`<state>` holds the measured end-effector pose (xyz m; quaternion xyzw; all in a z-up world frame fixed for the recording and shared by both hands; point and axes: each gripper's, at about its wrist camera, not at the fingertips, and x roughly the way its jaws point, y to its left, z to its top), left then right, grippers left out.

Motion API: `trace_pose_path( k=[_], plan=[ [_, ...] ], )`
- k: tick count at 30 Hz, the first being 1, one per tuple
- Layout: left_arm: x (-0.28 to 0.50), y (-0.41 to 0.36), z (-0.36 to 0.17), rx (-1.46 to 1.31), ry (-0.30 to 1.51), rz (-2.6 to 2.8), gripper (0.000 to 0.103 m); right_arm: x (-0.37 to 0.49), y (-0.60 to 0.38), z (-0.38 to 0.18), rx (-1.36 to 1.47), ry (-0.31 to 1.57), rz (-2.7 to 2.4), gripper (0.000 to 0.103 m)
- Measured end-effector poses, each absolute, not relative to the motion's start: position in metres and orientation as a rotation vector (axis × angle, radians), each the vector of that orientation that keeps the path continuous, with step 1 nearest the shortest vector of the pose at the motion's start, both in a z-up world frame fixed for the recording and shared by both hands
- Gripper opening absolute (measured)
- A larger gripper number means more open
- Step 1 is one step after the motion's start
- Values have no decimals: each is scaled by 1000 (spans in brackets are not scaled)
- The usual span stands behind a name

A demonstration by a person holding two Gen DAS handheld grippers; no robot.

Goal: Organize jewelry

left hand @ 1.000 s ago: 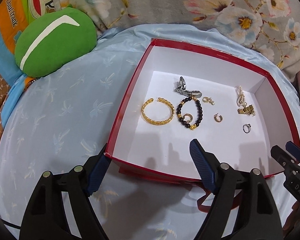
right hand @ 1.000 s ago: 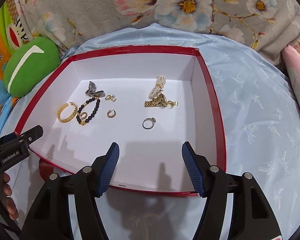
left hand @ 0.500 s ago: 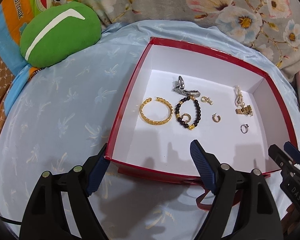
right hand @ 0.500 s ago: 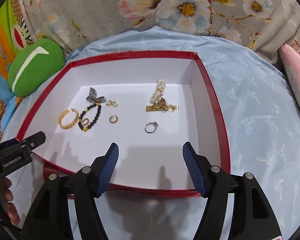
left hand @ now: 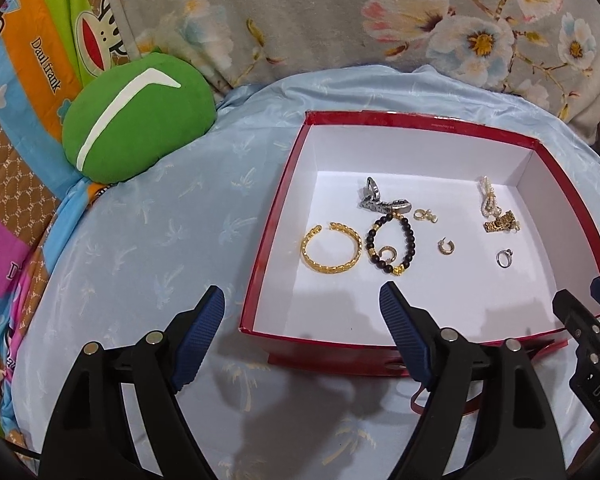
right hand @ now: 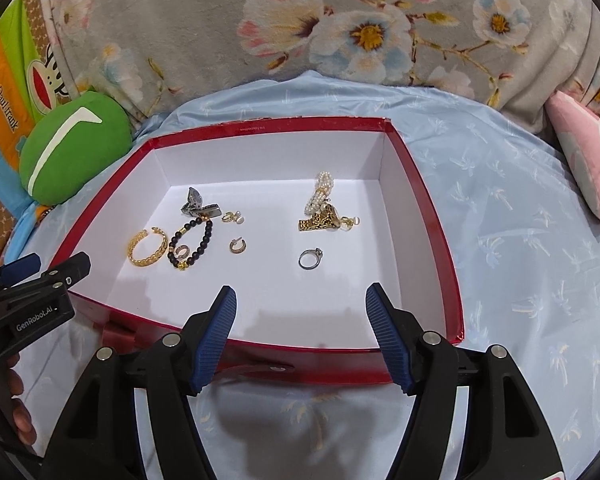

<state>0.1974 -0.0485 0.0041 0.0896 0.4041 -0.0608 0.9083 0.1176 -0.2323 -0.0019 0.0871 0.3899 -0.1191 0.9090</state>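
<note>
Jewelry already lies loose on the floor of the red box (right hand: 420, 184), gold bangle (right hand: 148, 247) to silver ring (right hand: 310, 259), unsorted, while left gripper (left hand: 302, 312) and right gripper (right hand: 301, 312) hover wide open, empty, at its near rim.

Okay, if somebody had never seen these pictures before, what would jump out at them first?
Probably the red box with its white inside, sitting on the pale blue sheet, with jewelry scattered on its floor: a gold bangle and a black bead bracelet toward the left, a pearl strand toward the right. Next, the open left gripper and right gripper in the foreground, near the box's front edge, holding nothing. The bright green cushion at far left also stands out.
</note>
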Motion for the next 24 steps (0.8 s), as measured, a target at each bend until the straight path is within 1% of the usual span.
trace_pose_path(
  k=[4, 12, 18, 24],
  plan=[
    [196, -47, -2, 168, 844, -121, 78, 117, -232, -3, 179, 797, -250, 68],
    [197, -41, -6, 134, 833, -95, 90, 117, -230, -5, 171, 779, -261, 72],
    [200, -38, -9, 104, 846, -96, 94, 117, -231, -5, 166, 769, -263, 74],
    [199, -40, -9, 129, 824, -85, 95, 117, -231, -6, 165, 764, -264, 75]
  ],
)
